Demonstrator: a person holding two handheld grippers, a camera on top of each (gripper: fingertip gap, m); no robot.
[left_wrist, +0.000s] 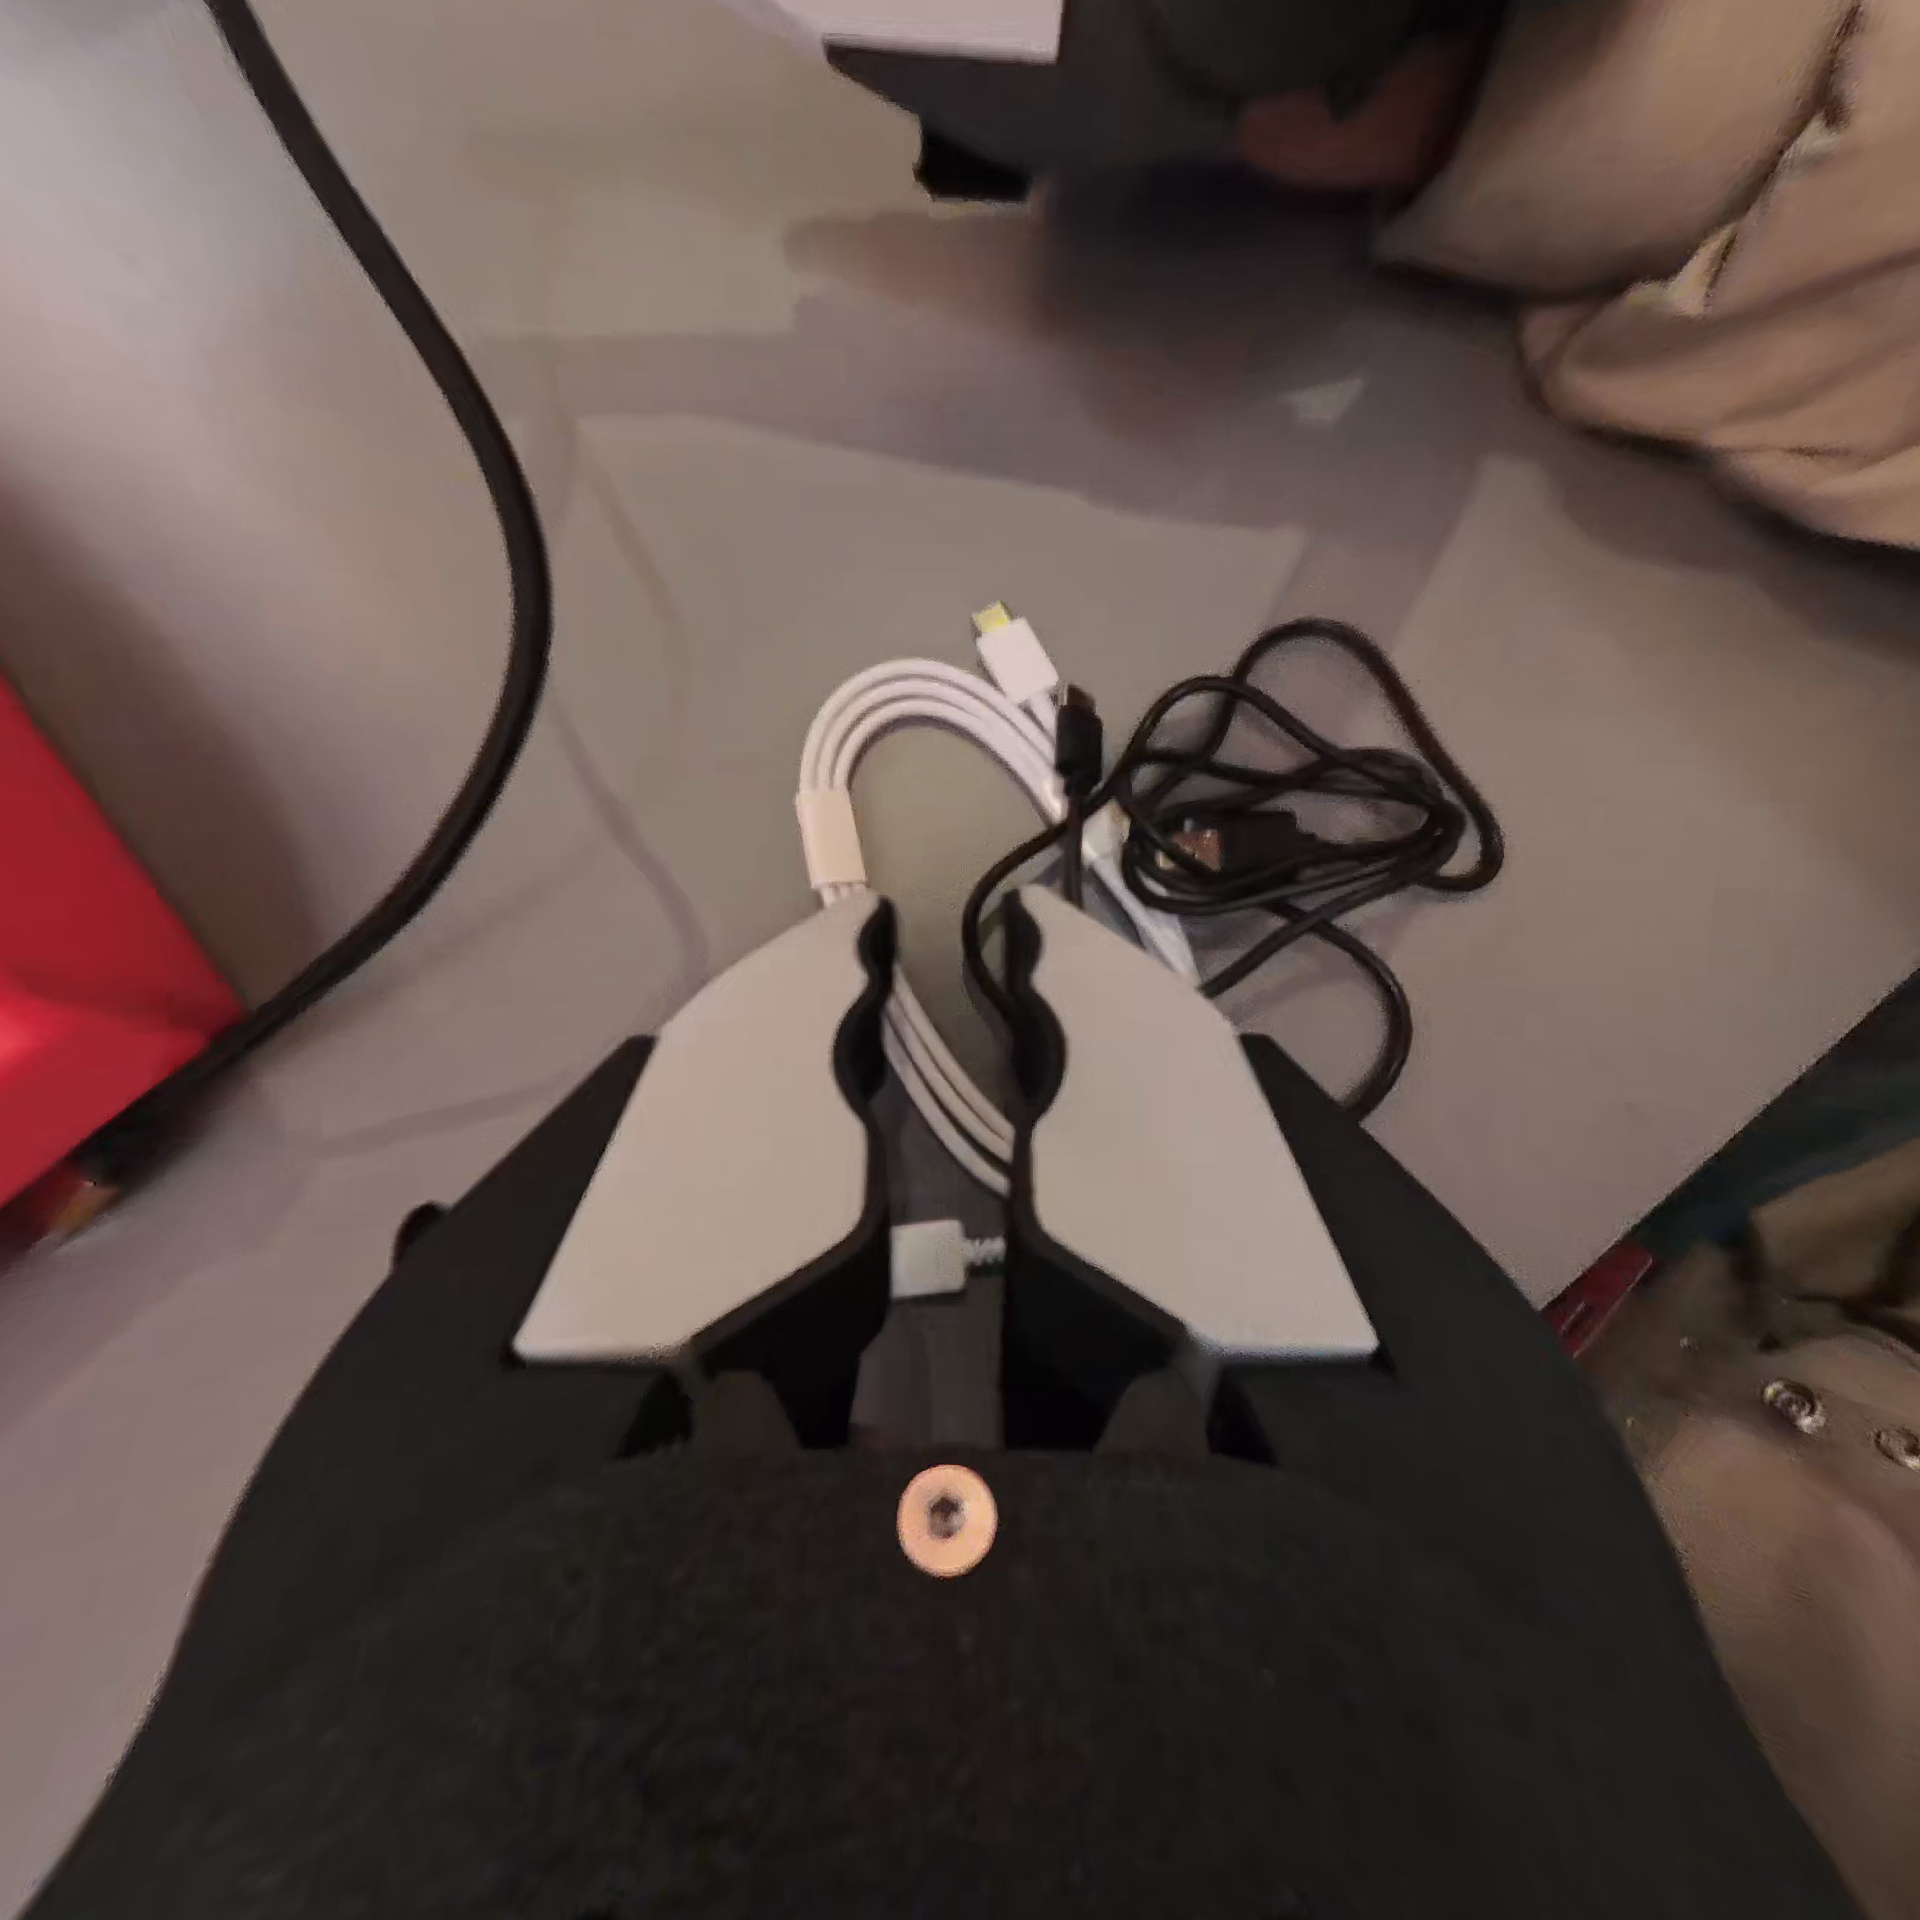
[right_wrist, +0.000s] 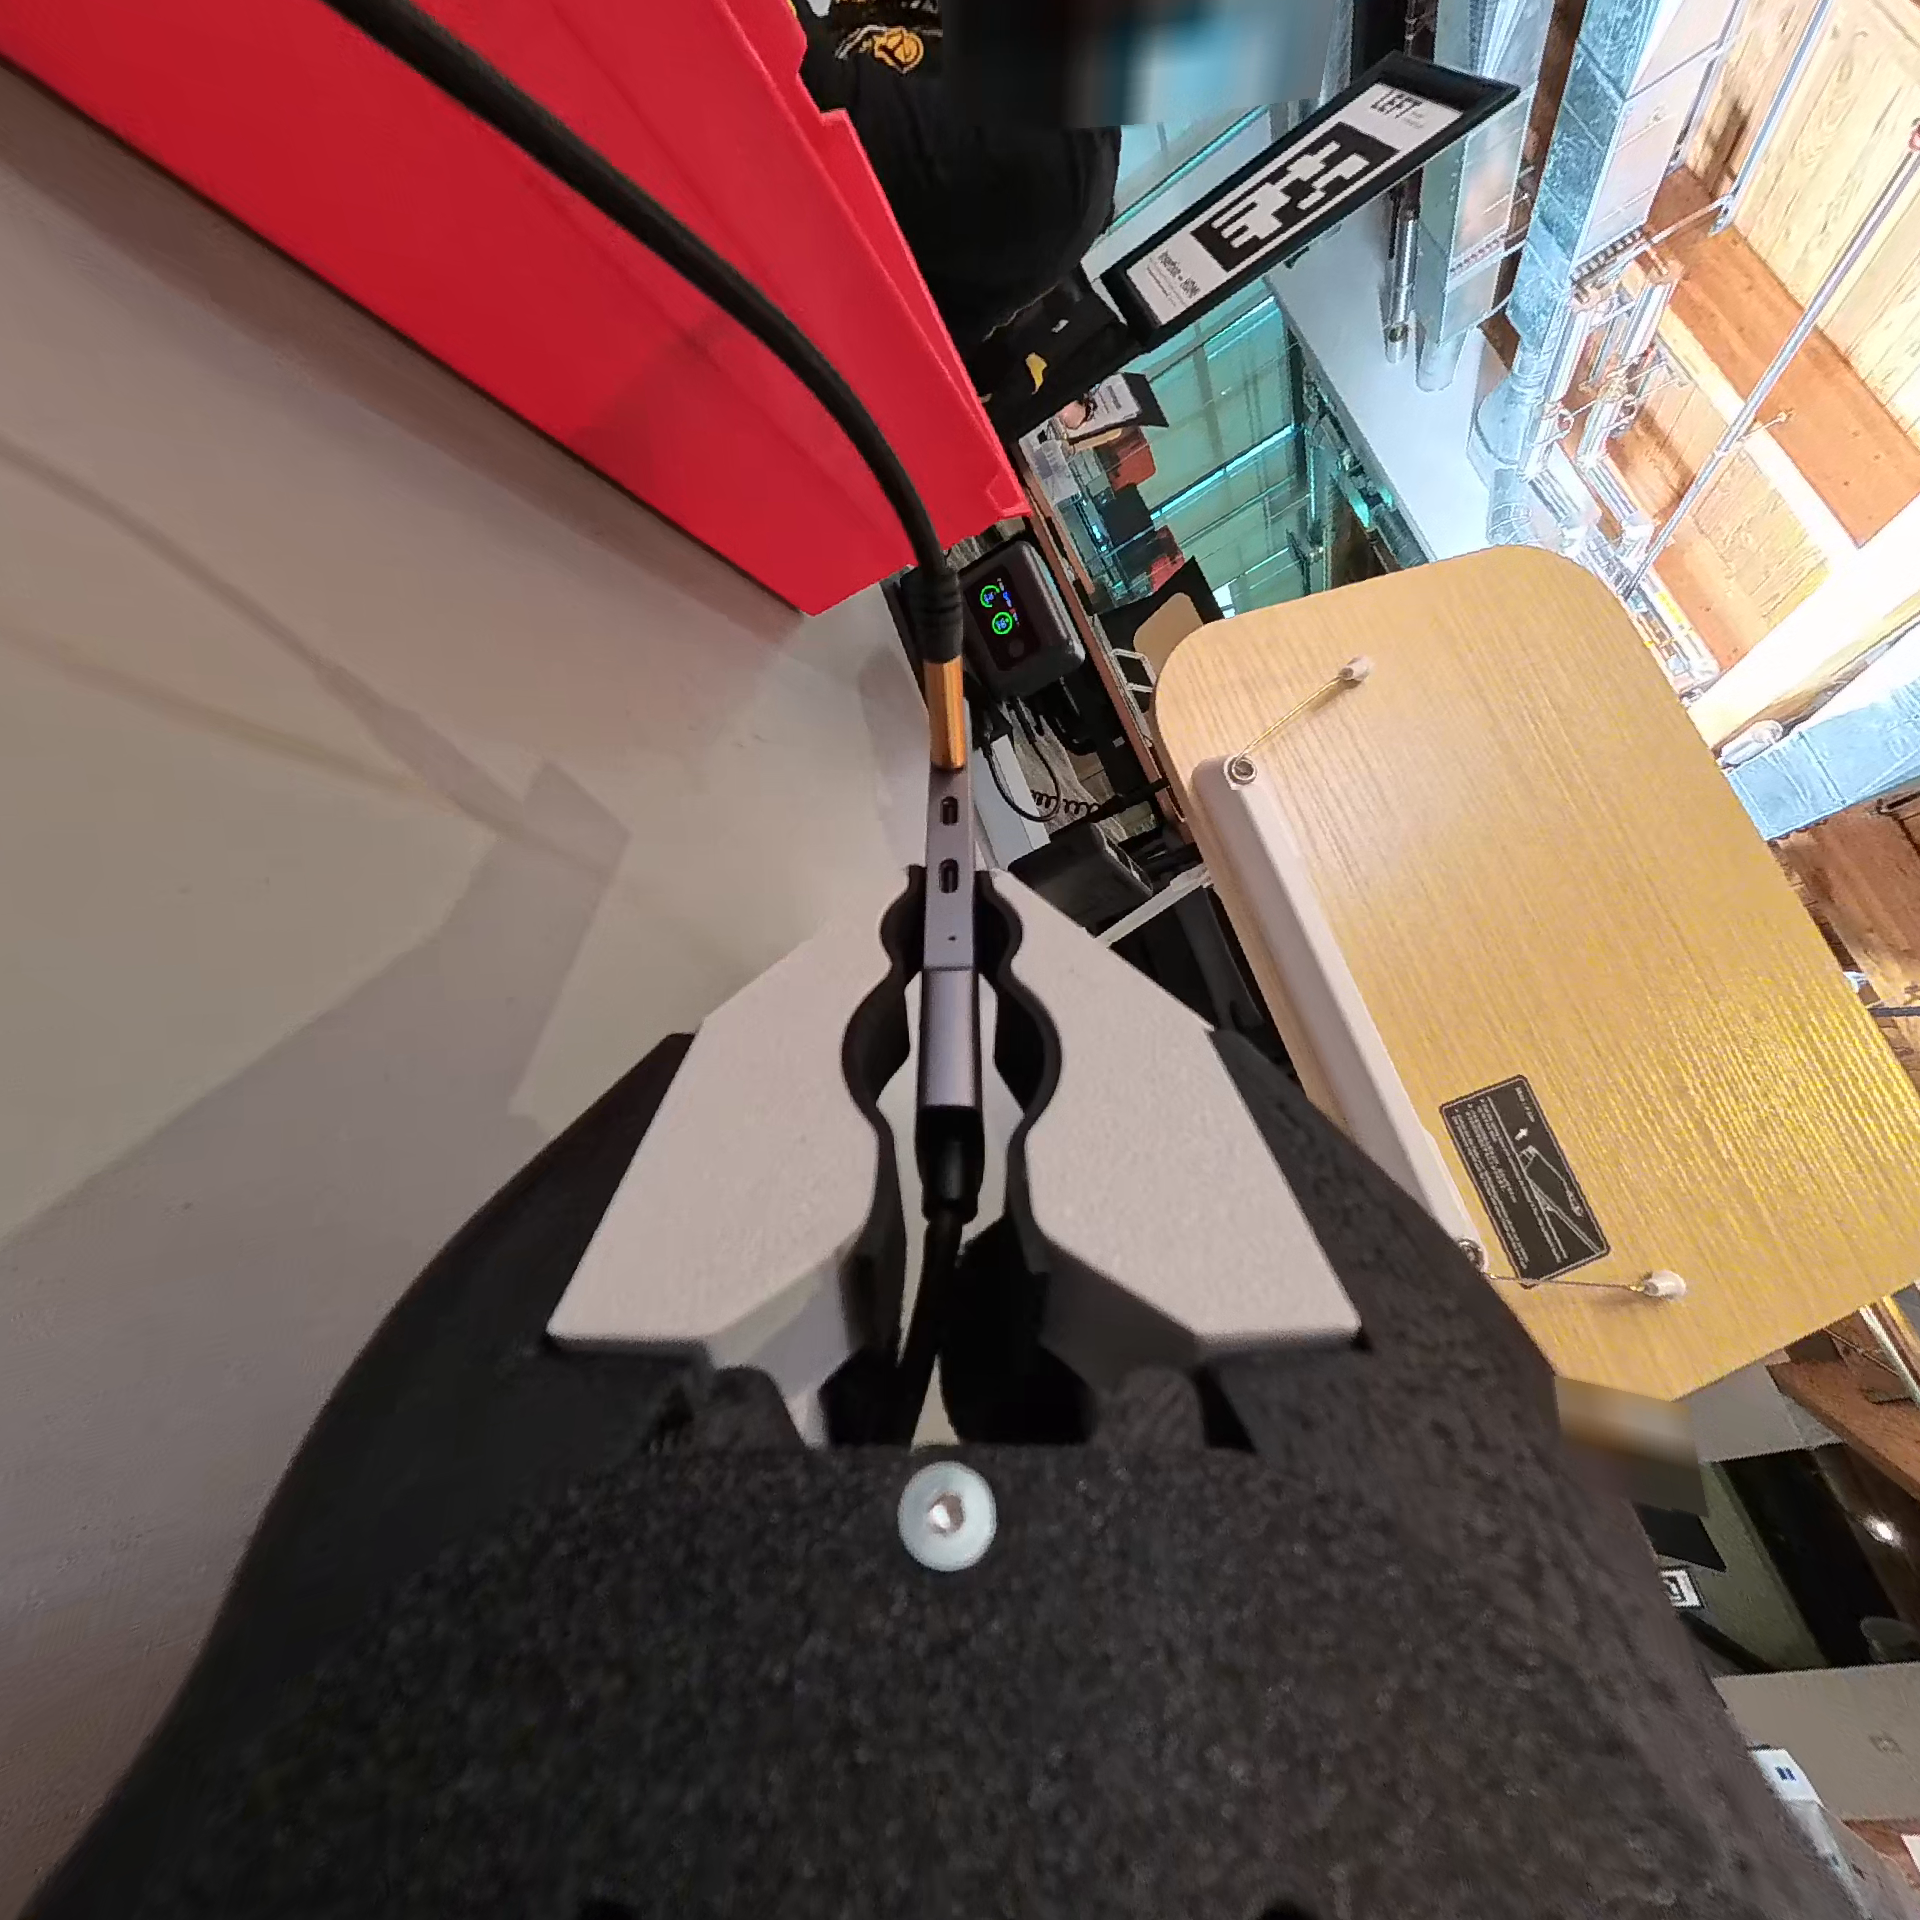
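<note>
In the left wrist view my left gripper (left_wrist: 940, 914) is open, low over a grey table top (left_wrist: 935, 468). A coiled white cable (left_wrist: 831, 727) with a white plug runs between its two fingers; I cannot tell if they touch it. A tangled thin black cable (left_wrist: 1299, 810) lies just right of the right finger (left_wrist: 1122, 1091), one strand along its inner edge. In the right wrist view my right gripper (right_wrist: 951, 894) is shut on a slim grey hub (right_wrist: 948, 1039). A gold-sleeved plug (right_wrist: 945, 717) on a thick black cable (right_wrist: 727, 270) sits in the hub's far end.
A red bin (left_wrist: 83, 935) stands at the left, also in the right wrist view (right_wrist: 520, 260), with the thick black cable (left_wrist: 499, 520) beside it. Beige cloth (left_wrist: 1714, 312) lies at the right. A wooden panel (right_wrist: 1507, 935) and a small lit device (right_wrist: 1013, 623) are beyond the table. The grippers' ends are close to 20 cm from one another.
</note>
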